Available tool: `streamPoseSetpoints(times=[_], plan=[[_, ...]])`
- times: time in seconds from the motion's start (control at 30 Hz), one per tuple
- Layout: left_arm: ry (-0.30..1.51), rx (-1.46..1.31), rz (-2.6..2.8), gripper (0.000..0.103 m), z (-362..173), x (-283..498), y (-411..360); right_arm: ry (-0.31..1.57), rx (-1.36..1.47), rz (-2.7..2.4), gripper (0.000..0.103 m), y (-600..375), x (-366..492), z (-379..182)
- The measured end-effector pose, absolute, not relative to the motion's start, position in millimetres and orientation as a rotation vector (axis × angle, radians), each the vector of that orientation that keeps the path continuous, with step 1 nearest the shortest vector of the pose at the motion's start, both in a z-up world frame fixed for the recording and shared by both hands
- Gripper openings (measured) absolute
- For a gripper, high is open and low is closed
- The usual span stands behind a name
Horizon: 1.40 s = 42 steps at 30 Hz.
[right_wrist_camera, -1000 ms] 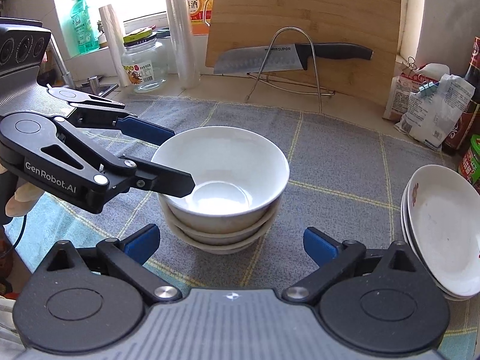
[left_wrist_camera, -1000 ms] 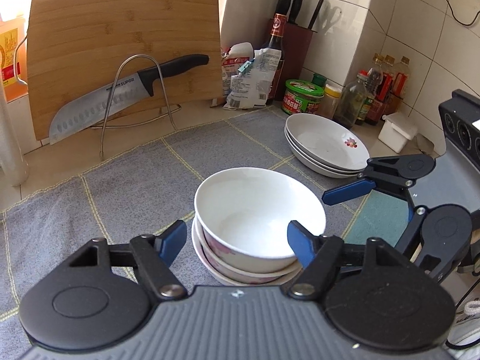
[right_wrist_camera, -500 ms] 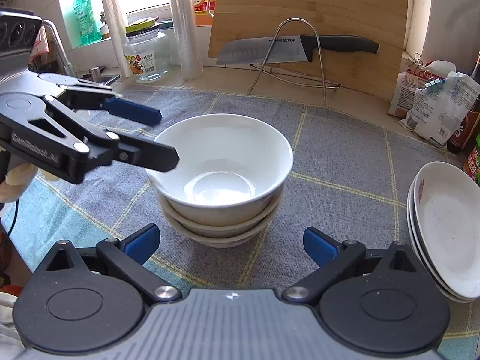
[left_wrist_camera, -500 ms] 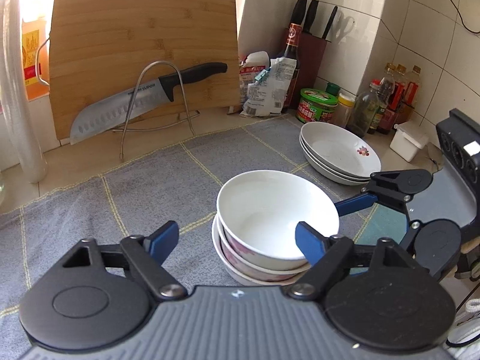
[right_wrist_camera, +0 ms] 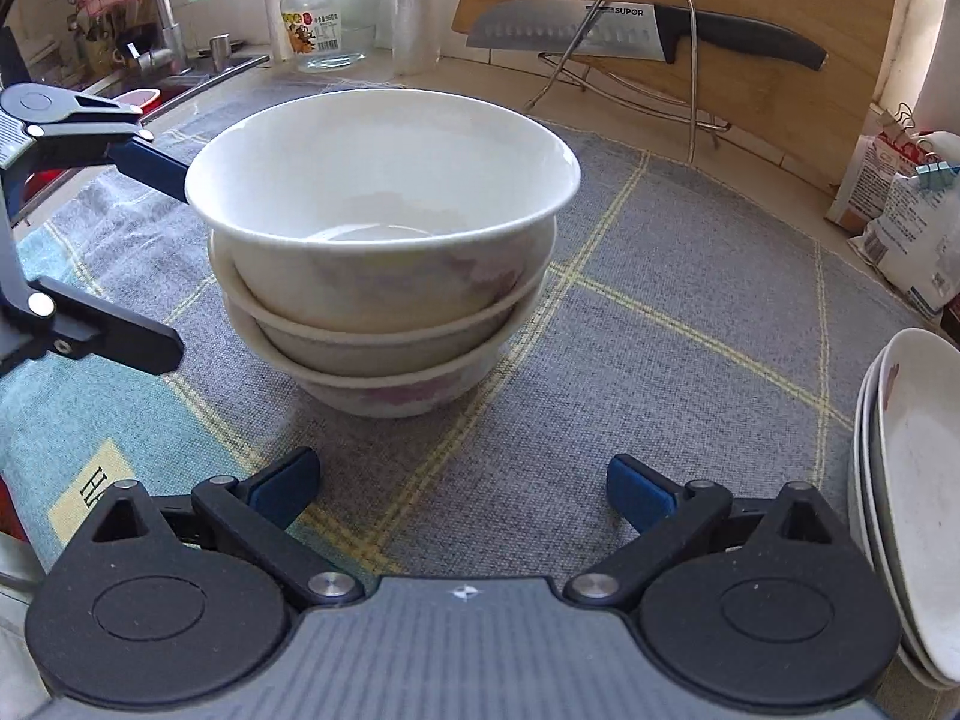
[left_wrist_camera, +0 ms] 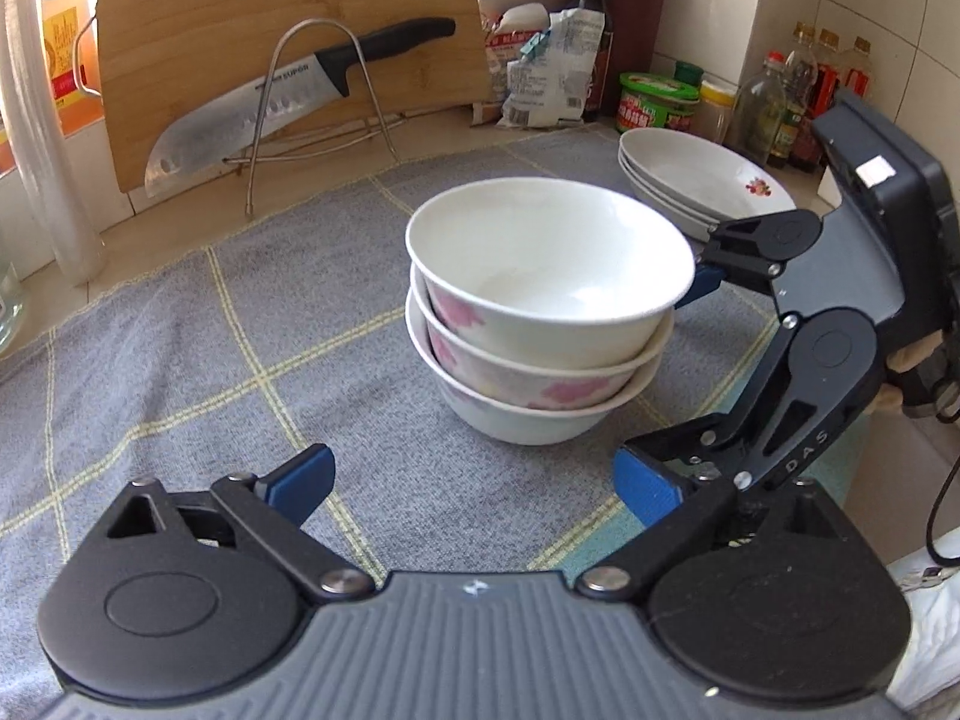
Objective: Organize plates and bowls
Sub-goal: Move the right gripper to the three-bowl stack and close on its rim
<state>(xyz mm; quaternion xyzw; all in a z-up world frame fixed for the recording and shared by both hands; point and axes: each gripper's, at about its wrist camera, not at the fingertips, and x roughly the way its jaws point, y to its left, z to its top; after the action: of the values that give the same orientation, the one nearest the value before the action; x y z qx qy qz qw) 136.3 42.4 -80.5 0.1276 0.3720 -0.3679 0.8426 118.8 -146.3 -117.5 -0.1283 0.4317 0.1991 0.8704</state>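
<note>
A stack of three white ceramic bowls with pink flower prints (left_wrist_camera: 540, 324) sits nested on a grey woven mat with yellow grid lines (left_wrist_camera: 180, 348), which covers the kitchen counter. The top bowl stands upright and holds nothing. Well to one side on the same mat lies a stack of shallow white plates with a small red flower mark (left_wrist_camera: 702, 180).

The left gripper (left_wrist_camera: 474, 480) hovers just short of the bowl stack with its blue-padded jaws opening; nothing lies between them and neither pad touches a bowl. The right gripper (right_wrist_camera: 462, 486) faces the stack from the opposite side, its jaws spread wide and likewise bare, the mat showing in the gap. In the left wrist view one of the right gripper's fingers (left_wrist_camera: 696, 288) sits close beside the top bowl's rim, though contact cannot be made out.

Behind the bowls a large bamboo cutting board (left_wrist_camera: 270, 30) leans against the wall, and a black-handled steel kitchen knife (left_wrist_camera: 288, 102) rests across a bent wire rack (left_wrist_camera: 324, 114) in front of it. A clear glass jar (right_wrist_camera: 327, 18) stands by the window.
</note>
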Motion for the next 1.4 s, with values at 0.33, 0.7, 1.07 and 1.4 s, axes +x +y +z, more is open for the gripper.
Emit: streamPoseSetpoints(times=[0.33,0.7,1.07,1.4], plan=[[0.799,0.383,-0.824,0.103,-108.2,143.0,18.7,0.890,-0.288,0.460,0.103,-151.2,117.9,-117.0],[0.692,0.415,-0.966,0.103,-112.6,152.2,20.9,0.893,-0.281,0.441,0.103,-148.6,119.8,-117.3],[0.683,0.435,-1.026,0.102,-109.5,159.3,19.4,0.915,-0.330,0.511,0.103,-146.0,132.4,-115.1],[0.711,0.456,-1.125,0.100,-90.3,174.2,16.8,0.859,-0.469,0.773,0.103,-143.8,152.8,-96.4]])
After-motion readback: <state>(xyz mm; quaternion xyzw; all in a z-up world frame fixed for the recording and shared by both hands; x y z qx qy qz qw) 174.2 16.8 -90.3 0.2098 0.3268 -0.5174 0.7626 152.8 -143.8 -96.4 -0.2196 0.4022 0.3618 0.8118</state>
